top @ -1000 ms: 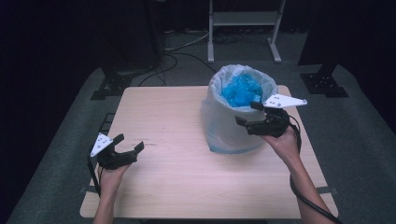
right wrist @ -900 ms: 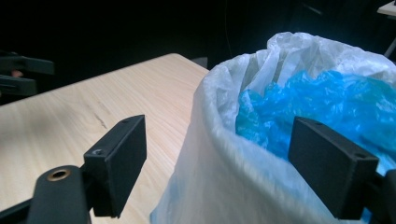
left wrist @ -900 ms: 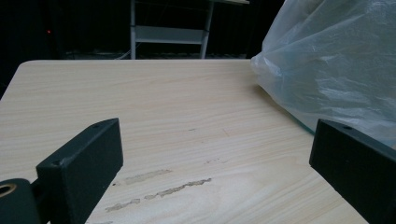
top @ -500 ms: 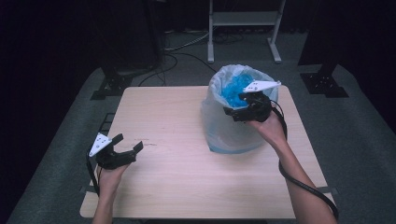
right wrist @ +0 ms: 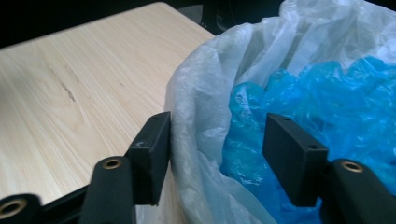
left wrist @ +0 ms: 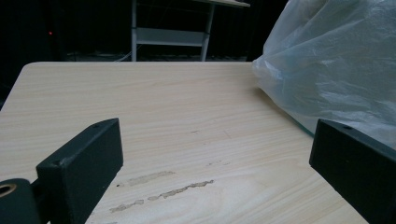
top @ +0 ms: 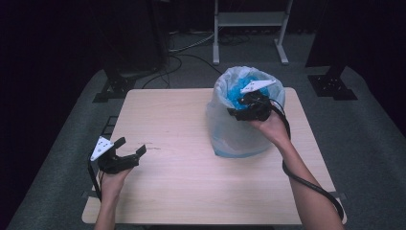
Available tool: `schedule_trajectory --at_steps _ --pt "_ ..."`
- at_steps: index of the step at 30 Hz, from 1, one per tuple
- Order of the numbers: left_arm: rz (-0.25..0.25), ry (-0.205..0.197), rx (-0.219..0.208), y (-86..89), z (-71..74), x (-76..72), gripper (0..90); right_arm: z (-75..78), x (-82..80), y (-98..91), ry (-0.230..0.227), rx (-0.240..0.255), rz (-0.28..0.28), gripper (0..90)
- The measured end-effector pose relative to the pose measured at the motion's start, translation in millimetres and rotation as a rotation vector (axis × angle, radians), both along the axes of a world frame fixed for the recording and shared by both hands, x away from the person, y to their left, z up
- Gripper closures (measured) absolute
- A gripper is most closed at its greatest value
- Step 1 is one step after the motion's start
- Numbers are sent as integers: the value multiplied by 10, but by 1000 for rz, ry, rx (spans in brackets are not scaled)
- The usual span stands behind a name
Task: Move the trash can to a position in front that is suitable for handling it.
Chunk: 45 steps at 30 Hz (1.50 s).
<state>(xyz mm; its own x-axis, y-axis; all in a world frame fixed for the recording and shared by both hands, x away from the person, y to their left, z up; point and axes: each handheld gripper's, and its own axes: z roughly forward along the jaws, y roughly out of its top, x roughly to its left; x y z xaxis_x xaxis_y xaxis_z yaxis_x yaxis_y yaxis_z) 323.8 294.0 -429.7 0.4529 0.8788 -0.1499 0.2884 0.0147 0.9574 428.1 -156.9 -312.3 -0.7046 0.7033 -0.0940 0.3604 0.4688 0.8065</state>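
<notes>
A bag (top: pixel 239 129) is standing on the table's (top: pixel 182 120) right half, with crumpled plastic (top: pixel 235 93) lying inside it. A rack (top: pixel 249 21) is standing on the floor behind the table.

pale wood-grain desk (top: pixel 182 191) with faint streak marks; translucent white bin liner (top: pixel 234 136) around crumpled bright blue plastic (right wrist: pixel 336 107); black hand-held gripper (top: pixel 128 156) jaws; grey carpet floor (top: pixel 364 143).

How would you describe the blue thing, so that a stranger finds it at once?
On the wooden table, toward its far right, stands a pale translucent bag. Inside its open top lies the crumpled blue plastic, the scene's one vivid colour.
</notes>
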Motion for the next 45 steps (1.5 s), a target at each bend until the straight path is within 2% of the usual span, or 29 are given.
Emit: schedule_trajectory --at_steps 3,5,13,16,17,19,21,26,36,45 --pt "-2 -1 -9 -4 17 -6 15 -7 -18 39 -15 -30 1 451" --pt "-7 -4 -5 -11 34 -11 15 0 -17 42 -17 -31 4 496" --pt "-11 -9 -1 -22 60 -19 15 62 -7 98 29 -64 80 682" --pt "-4 -17 -7 7 80 -30 15 67 -7 140 44 -89 112 671" --pt "-4 -17 -7 7 80 -30 15 67 -7 140 44 -89 112 671" --pt "1 -23 -13 29 87 -36 15 64 -14 178 36 -120 118 657" --pt "0 -19 -16 30 87 -36 15 64 -13 183 33 -127 116 681" --pt "-15 -20 -26 10 121 -42 15 65 -19 185 35 -113 136 708" --pt "-30 -50 -33 24 209 -79 15 63 -99 320 24 -129 191 729" --pt "-39 -39 -28 14 242 -85 15 56 -227 514 2 -129 260 719"
